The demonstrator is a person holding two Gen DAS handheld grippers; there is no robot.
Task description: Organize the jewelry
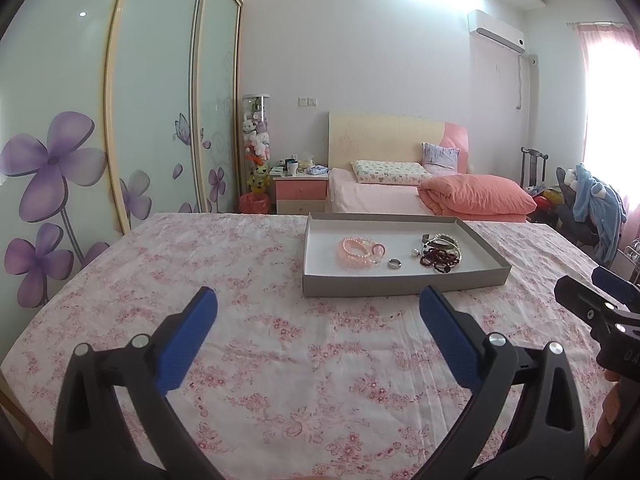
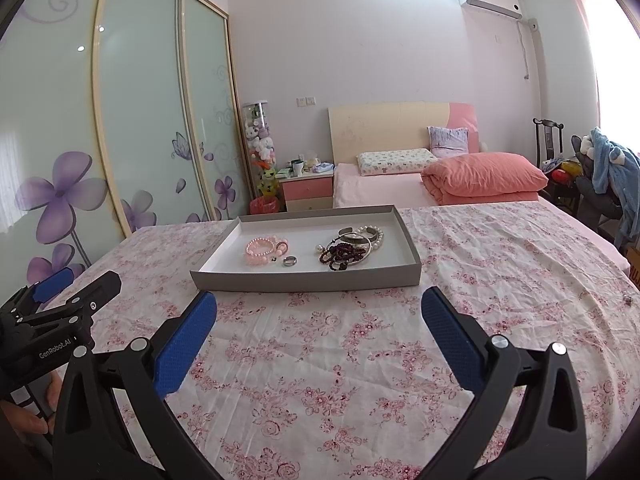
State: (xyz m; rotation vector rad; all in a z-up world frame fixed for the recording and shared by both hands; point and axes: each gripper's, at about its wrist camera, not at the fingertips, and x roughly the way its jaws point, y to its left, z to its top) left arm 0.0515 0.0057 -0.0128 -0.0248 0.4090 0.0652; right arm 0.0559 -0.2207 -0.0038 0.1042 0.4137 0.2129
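A shallow grey tray (image 1: 400,285) (image 2: 304,280) lies on the floral bedsheet ahead of both grippers. It holds pink bead bracelets (image 1: 356,254) (image 2: 262,250), a silver ring (image 1: 394,264) (image 2: 290,261), and a tangle of dark bead strands, silver bangles and pearls (image 1: 440,254) (image 2: 352,248). My left gripper (image 1: 318,304) is open and empty, short of the tray's near wall. My right gripper (image 2: 319,308) is open and empty, just before the tray. Each gripper shows at the edge of the other's view (image 1: 600,300) (image 2: 60,296).
The floral sheet (image 1: 280,360) covers the surface all around the tray. Behind stand a second bed with an orange quilt (image 1: 476,196), a pink nightstand (image 1: 300,190), a sliding wardrobe (image 1: 120,120) on the left and a chair with clothes (image 1: 592,200) on the right.
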